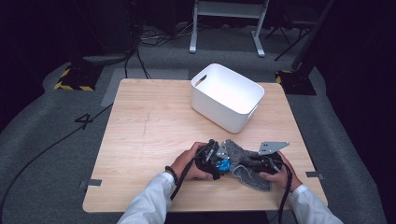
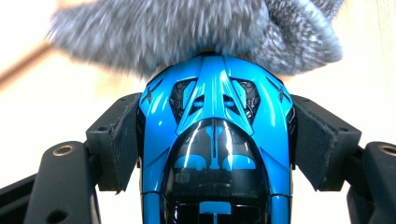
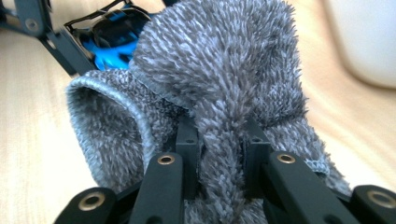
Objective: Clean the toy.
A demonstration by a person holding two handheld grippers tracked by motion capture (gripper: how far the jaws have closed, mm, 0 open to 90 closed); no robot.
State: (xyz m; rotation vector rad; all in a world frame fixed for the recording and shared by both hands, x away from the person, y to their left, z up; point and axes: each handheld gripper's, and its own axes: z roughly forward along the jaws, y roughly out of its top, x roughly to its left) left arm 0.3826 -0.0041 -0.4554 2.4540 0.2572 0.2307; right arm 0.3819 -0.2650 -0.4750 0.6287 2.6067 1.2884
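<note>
White long sleeves point(image 1: 150, 198) come in from the near edge, cuffs at the wrists, and there's a dark beaded bracelet point(image 1: 171, 173) on the left one. Matte black two-jaw left gripper point(image 1: 218, 164), black cable point(image 1: 182, 179) trailing back over the sleeve. Matte black right gripper point(image 1: 247, 164) carries a grey three-cornered plate point(image 1: 273, 147) with small holes. Up close, brass-ringed pivot screws point(image 3: 166, 160) dot black linkage bars; dark felt-like pads point(image 2: 122, 144) line the jaws.

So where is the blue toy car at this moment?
The blue toy car is clamped in the left gripper near the table's front edge, its nose against the grey sock.
</note>
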